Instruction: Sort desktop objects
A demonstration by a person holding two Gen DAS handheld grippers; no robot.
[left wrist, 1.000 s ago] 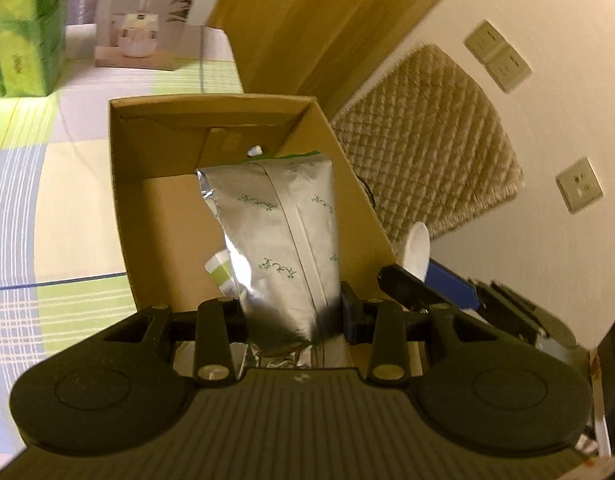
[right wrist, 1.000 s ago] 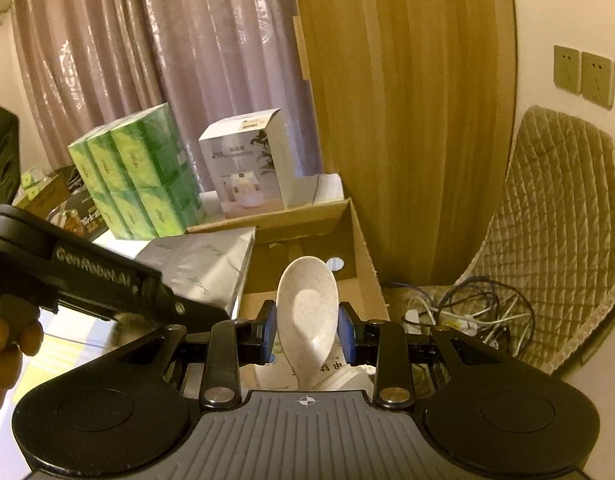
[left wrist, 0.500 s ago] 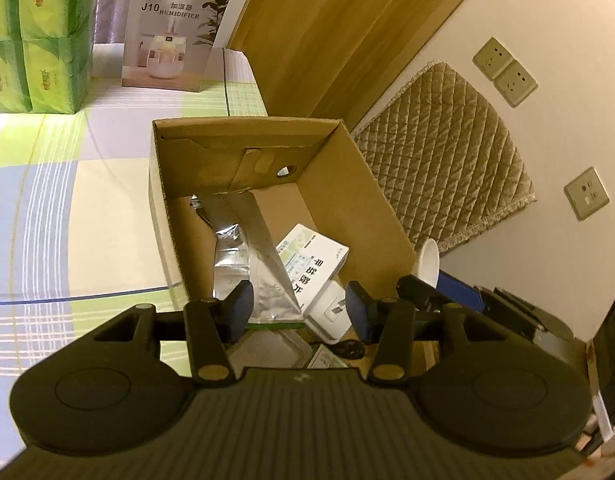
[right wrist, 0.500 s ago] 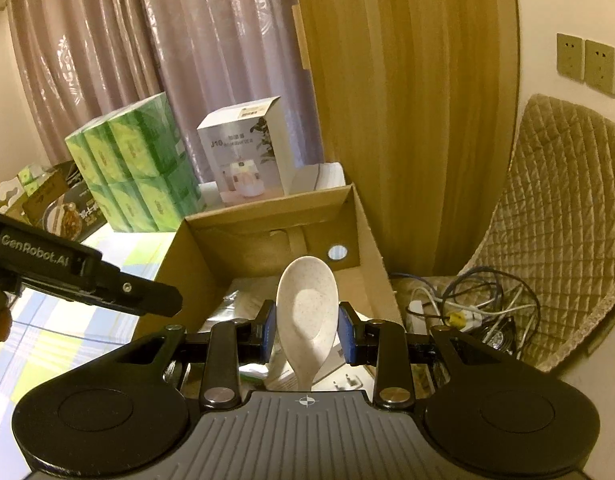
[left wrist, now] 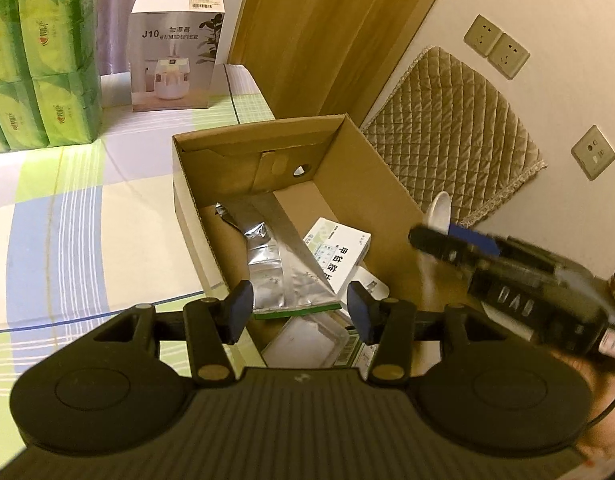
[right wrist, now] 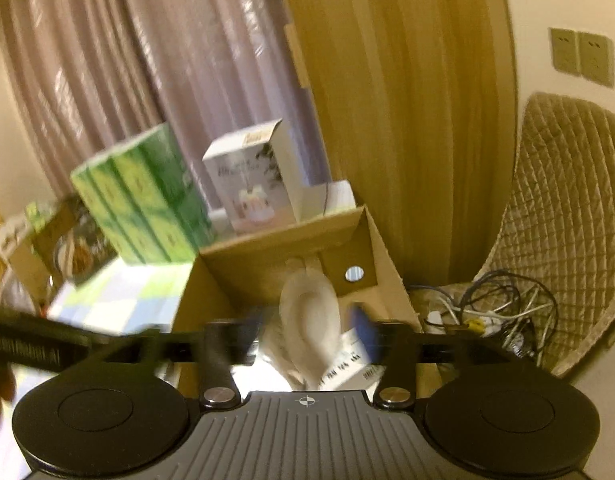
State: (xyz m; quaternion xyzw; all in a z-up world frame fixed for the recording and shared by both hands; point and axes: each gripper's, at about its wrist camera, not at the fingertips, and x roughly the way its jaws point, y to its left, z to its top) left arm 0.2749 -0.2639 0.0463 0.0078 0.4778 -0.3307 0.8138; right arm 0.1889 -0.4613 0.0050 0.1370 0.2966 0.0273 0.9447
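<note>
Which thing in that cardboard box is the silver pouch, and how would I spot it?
Find the open cardboard box on the checked tablecloth, in front of the humidifier carton. The silver pouch lies flat on its floor, running from the far left corner toward the near end. It is the only shiny, crinkled foil thing there, beside a white printed medicine box.

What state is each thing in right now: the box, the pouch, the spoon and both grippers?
Cardboard box: open, partly filled.
Silver pouch: lying flat inside the box, crumpled.
Medicine carton: lying in the box beside the pouch.
White spoon: between the right jaws, over the box, blurred.
Left gripper: open, nothing held.
Right gripper: jaws opening, pads off the spoon.
</note>
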